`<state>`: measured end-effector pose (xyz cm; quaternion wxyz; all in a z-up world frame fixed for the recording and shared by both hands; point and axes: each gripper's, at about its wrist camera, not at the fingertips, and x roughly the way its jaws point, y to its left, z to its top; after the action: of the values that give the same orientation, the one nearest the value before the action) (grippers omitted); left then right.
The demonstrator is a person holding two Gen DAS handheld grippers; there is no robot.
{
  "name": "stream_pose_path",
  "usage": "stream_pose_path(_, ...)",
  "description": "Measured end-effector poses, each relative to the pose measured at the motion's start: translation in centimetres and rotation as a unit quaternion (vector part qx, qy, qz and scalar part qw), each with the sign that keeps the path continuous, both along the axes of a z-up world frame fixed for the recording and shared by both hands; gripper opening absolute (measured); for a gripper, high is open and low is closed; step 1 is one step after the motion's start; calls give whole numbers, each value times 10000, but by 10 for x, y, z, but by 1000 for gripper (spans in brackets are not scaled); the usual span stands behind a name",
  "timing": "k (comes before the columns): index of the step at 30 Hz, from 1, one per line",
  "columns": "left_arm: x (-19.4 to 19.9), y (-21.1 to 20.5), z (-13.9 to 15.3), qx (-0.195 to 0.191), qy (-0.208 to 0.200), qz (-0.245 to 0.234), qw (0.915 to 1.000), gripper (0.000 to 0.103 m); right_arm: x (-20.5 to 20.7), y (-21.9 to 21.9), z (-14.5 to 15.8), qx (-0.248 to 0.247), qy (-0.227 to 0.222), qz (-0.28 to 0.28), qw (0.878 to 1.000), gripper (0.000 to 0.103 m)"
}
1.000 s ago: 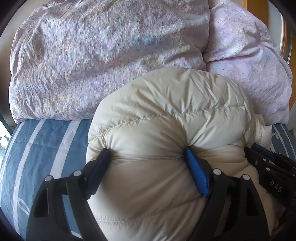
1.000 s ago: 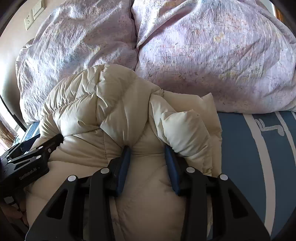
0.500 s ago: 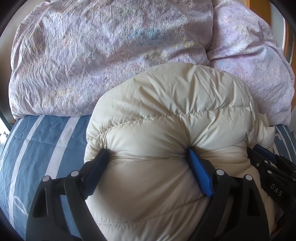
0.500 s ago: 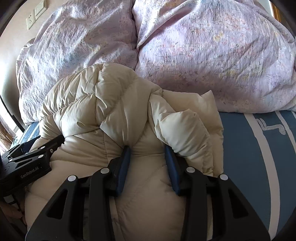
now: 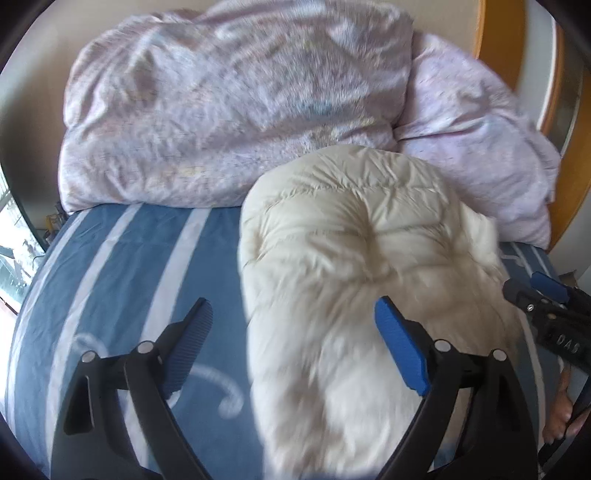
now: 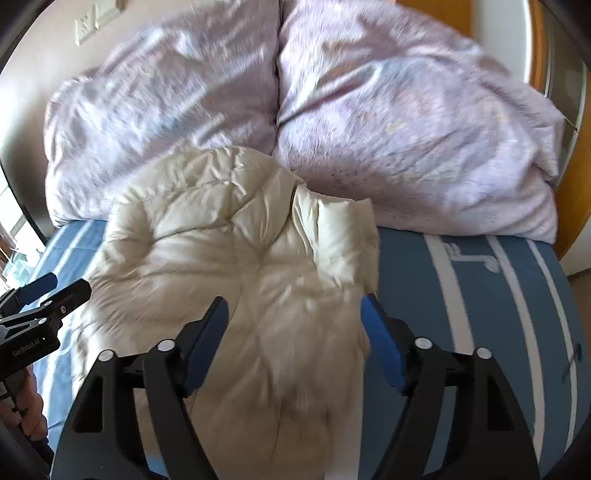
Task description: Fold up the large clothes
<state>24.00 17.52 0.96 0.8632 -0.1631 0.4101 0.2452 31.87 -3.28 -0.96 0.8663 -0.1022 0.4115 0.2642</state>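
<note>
I see both the left gripper [image 5: 293,321] and right gripper [image 6: 293,314] opening wide, empty, above the jacket [image 6: 236,258], whose length runs straight ahead.

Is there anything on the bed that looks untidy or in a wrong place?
Nothing is spilled or damaged. The cream puffer jacket lies as a bulging bundle on the striped blue sheet, and one puffy part sticks out at its side. The lilac duvet behind is heaped, not spread flat.

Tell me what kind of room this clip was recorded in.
Most likely a bedroom: a cream puffer jacket lies on a bed with a blue striped sheet, lilac duvets heaped behind, and a wall switch plate.
</note>
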Motion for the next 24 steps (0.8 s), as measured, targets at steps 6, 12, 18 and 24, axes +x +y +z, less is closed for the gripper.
stream_pose_path(6,-49,-24,20,-153,-6,-49,9999,93,-40,-35,13,306,300,-124,9990,87)
stream_pose_path(12,-88,-53,24,-401,-32,-70,9992,93,-80,-55,12,342,600,-70,9976,87)
stream_pose_path(18,-106,-79,23,-511,-29,-148,9986,93,-107,-69,7,286,706,15,9971,87)
stream_pose_path(24,-117,-100,19,-598,-10,-246,9979,93,-123,-81,5,255,695,60,9972,87)
